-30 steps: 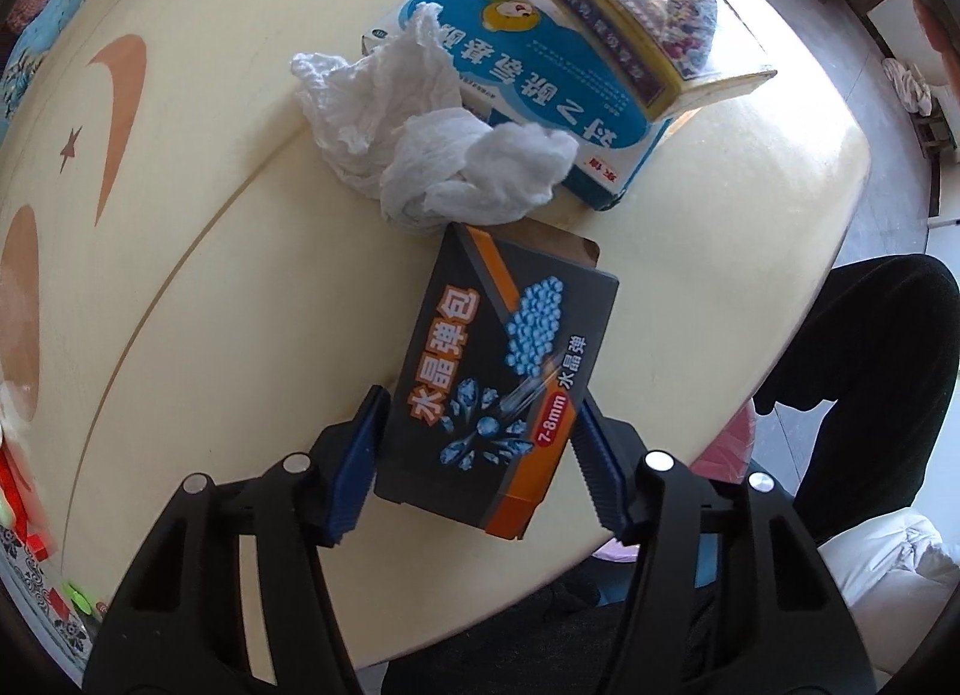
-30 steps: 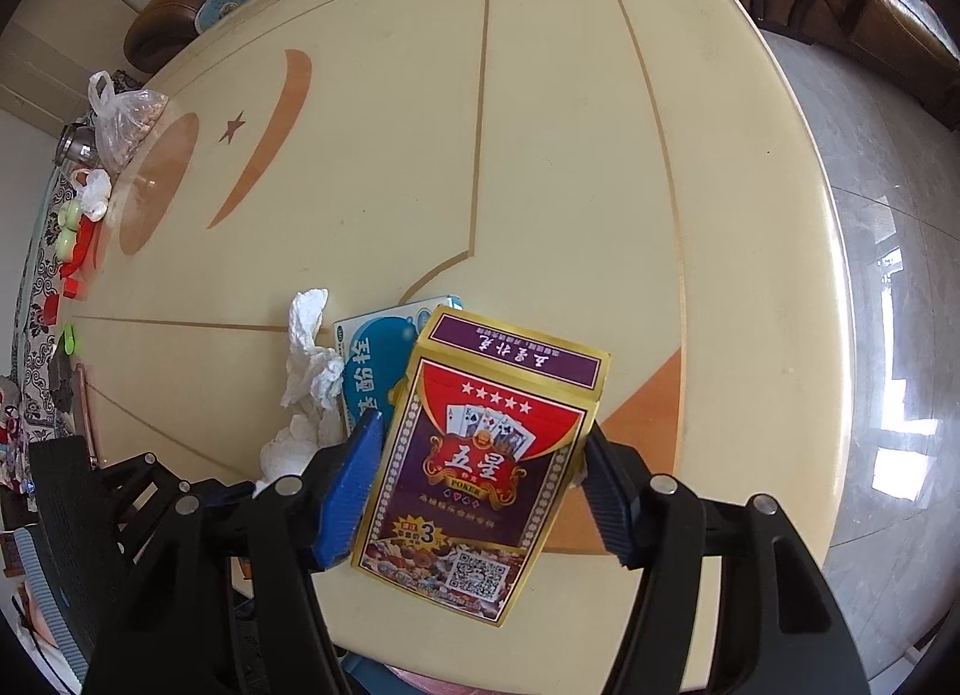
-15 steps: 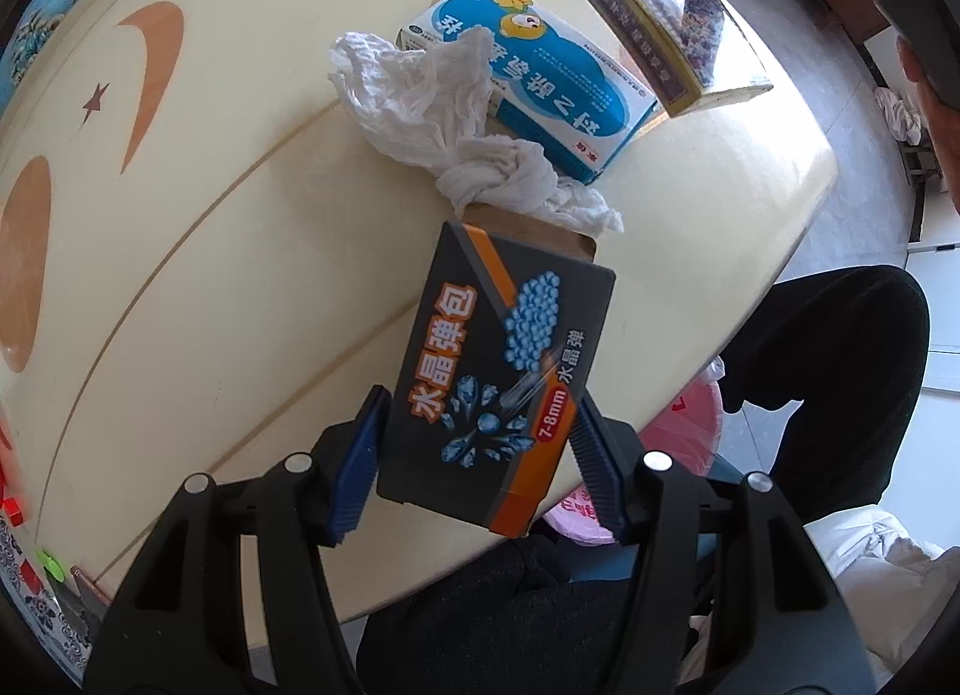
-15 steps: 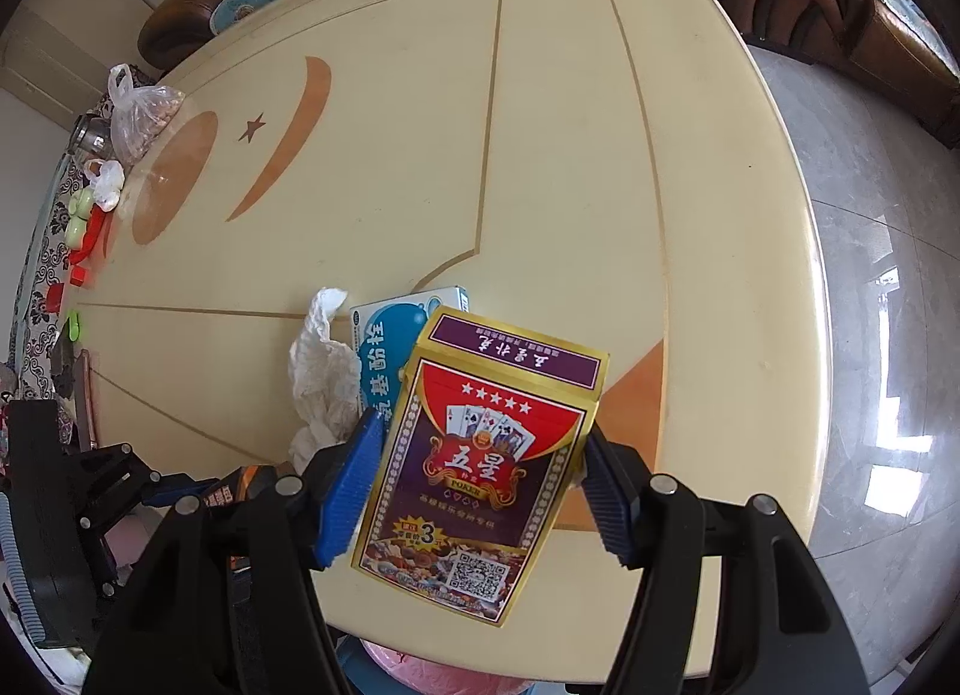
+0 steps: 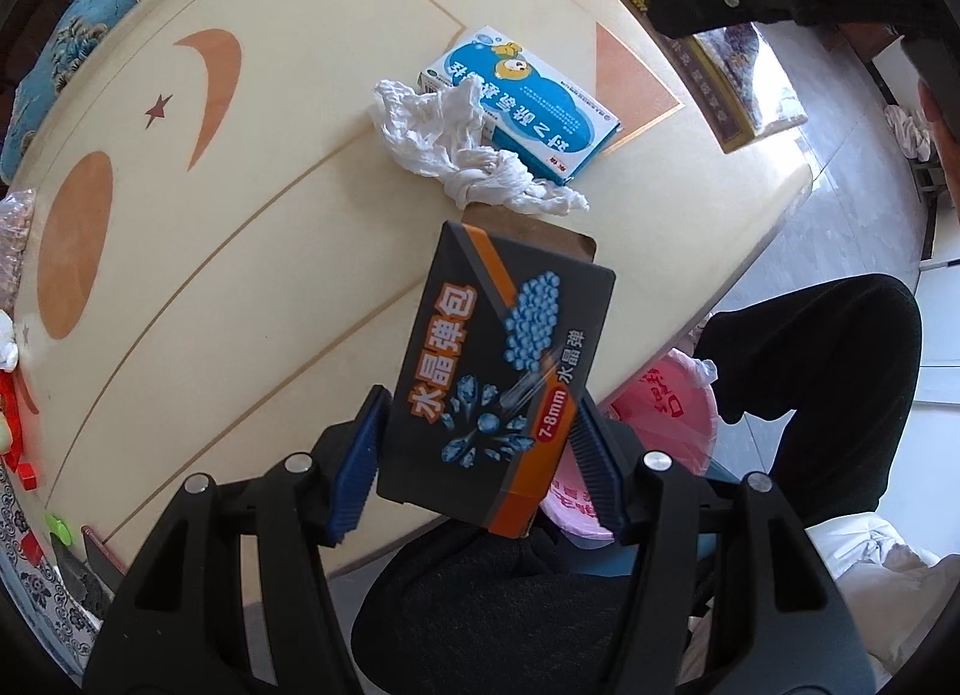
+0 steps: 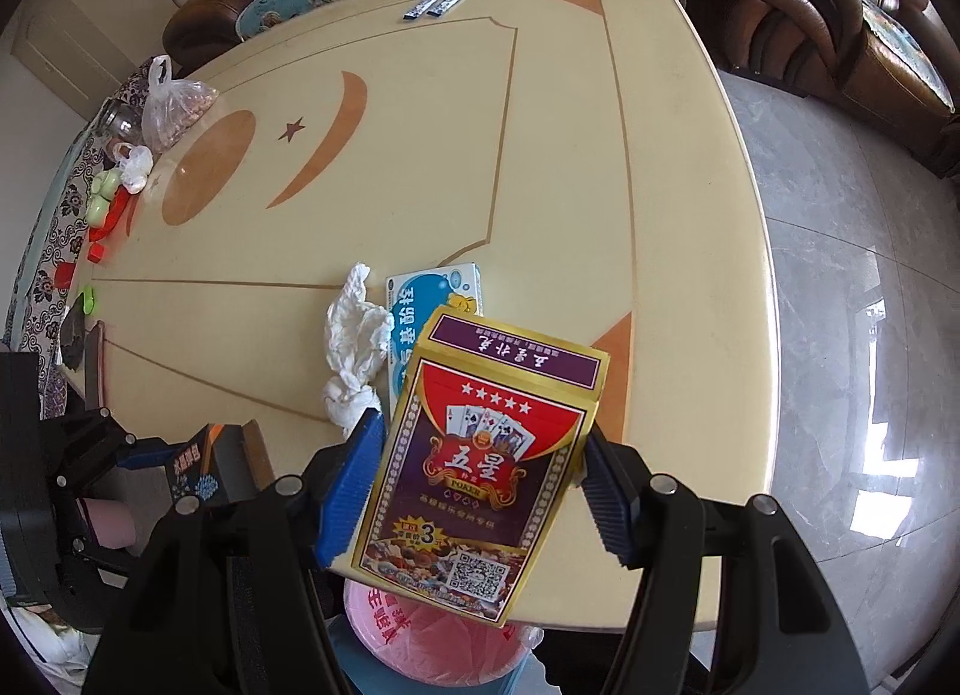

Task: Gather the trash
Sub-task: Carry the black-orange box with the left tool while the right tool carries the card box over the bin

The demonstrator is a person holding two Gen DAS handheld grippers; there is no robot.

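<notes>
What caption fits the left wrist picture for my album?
Left gripper holds a dark box above the table; tissue waits.

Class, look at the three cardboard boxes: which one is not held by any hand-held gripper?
The blue-and-white box lying on the table beside the crumpled tissue.

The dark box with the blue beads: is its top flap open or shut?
Open: the dark box shows a brown flap sticking up at its far end.

Cream table (image 6: 600,167) with moon-and-star inlay; plastic bag (image 6: 171,110), glass jar (image 6: 120,119) at left edge; brown sofa (image 6: 840,5) behind
</notes>
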